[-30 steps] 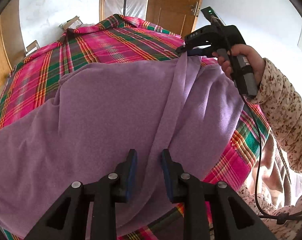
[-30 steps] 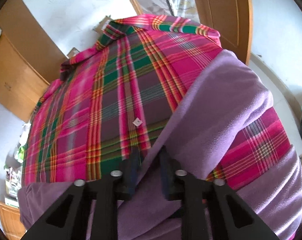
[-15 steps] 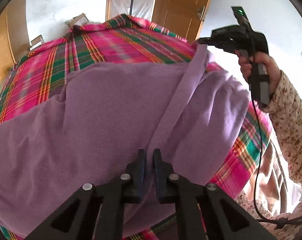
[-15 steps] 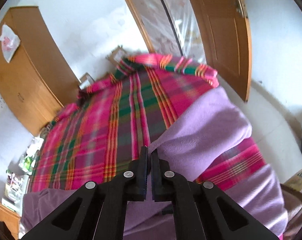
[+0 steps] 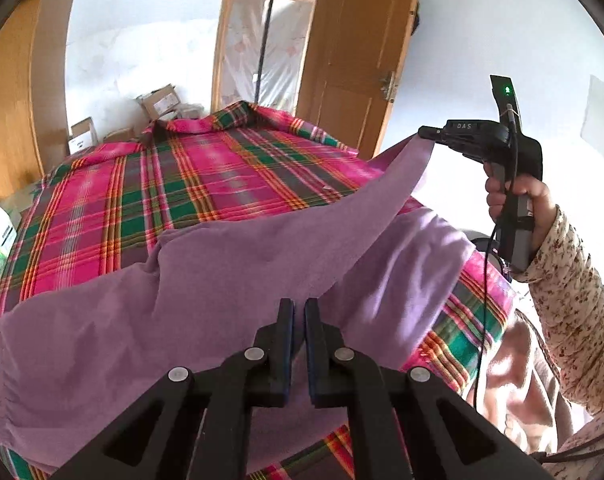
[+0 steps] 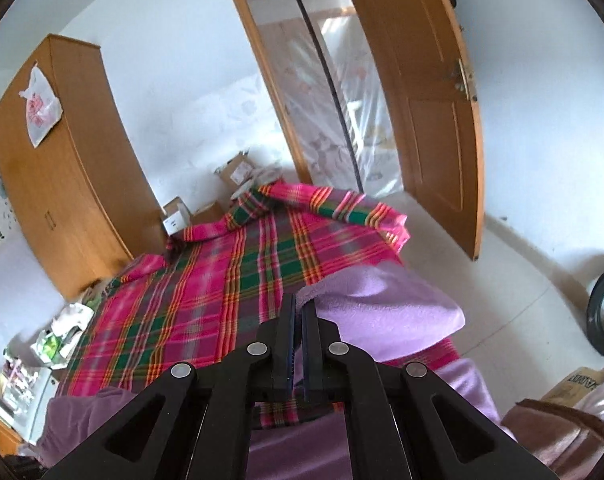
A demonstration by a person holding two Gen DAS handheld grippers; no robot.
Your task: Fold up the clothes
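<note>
The purple garment (image 5: 230,280) is spread on the plaid bed (image 5: 206,184). Both tongs, left (image 5: 298,308) and right (image 5: 423,133), have closed on one edge since a second ago, and it has been lifted above the bed (a fold seems underway).
</note>
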